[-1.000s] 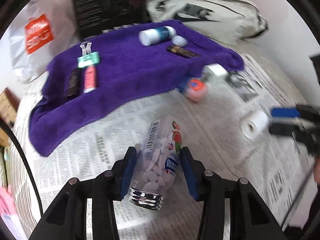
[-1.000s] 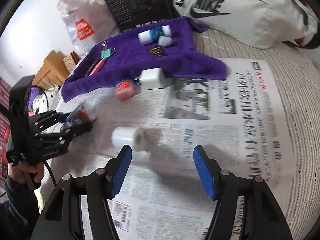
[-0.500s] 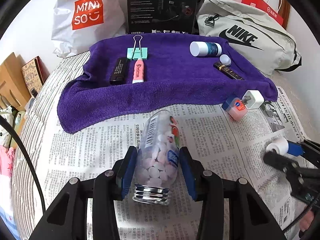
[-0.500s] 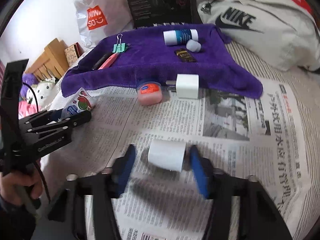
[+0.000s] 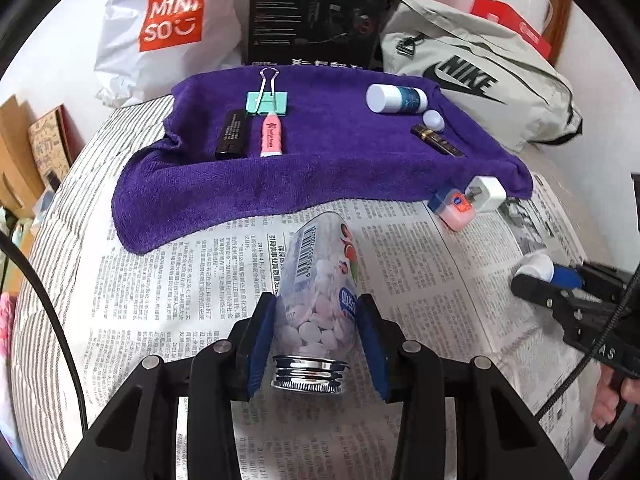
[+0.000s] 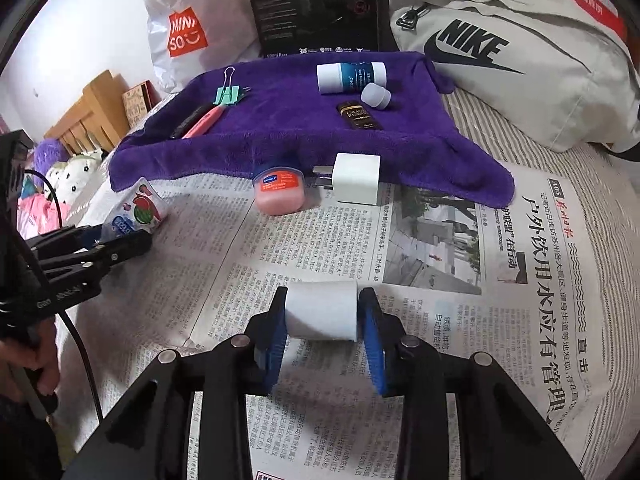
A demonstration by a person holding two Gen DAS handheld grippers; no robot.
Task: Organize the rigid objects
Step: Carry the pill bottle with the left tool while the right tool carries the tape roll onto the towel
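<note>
1. Now the right tongs [image 6: 322, 322] sit clamped on the white roll [image 6: 322, 312], which half a second ago lay loose between wider blades; the left tongs [image 5: 316, 334] keep their clamp on the candy bottle [image 5: 320, 280], cap toward the camera.
2. Judging from that, both items look ready to carry.
3. Ahead of both tongs lies the purple towel [image 5: 320, 176]; its middle is bare, with a binder clip [image 5: 267, 102] far left and a white tube [image 5: 394, 98] far right.
4. The Vaseline jar [image 6: 279, 192] and charger plug [image 6: 356, 184] crowd the towel's near edge ahead of the right tongs.

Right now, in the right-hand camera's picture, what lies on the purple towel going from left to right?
Green binder clip → pink tube → white and blue bottle → small white cap, all on the purple towel.
</note>
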